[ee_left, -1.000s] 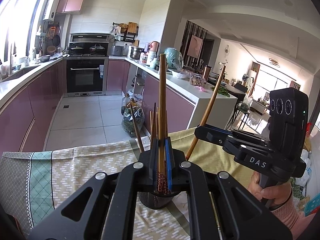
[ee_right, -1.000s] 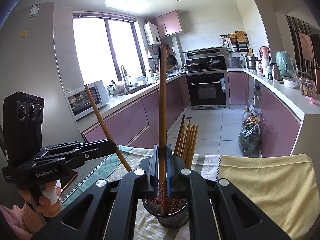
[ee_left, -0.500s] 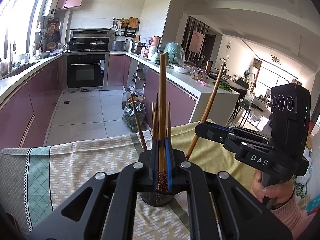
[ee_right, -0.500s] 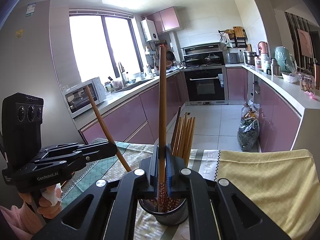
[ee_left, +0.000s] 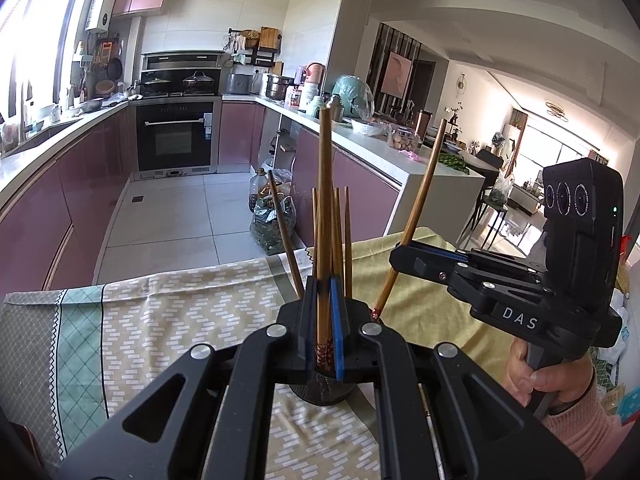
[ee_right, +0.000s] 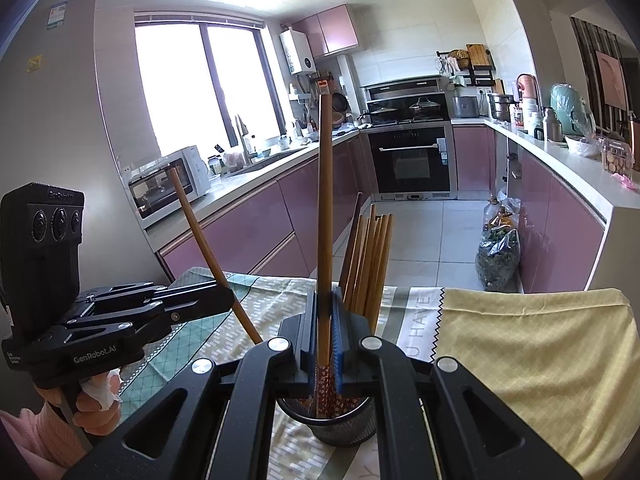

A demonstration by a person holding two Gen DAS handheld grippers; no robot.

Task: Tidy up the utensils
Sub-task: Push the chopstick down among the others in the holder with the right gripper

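My left gripper is shut on a wooden chopstick, held upright with its patterned tip over a dark mesh holder. Several chopsticks stand in that holder. My right gripper is shut on another chopstick, its patterned tip inside the holder, beside the standing bundle. Each gripper shows in the other's view: the right one from the left wrist, the left one from the right wrist, both gripping slanted chopsticks.
The holder stands on a table covered by a patterned green and yellow cloth. A plain yellow cloth covers the table's right part. Beyond the table edge lie the kitchen floor, purple cabinets and a bag of greens.
Both grippers have sunk a little with their chopsticks toward the holder; the right one's tip now sits deeper in it. Both stay shut.
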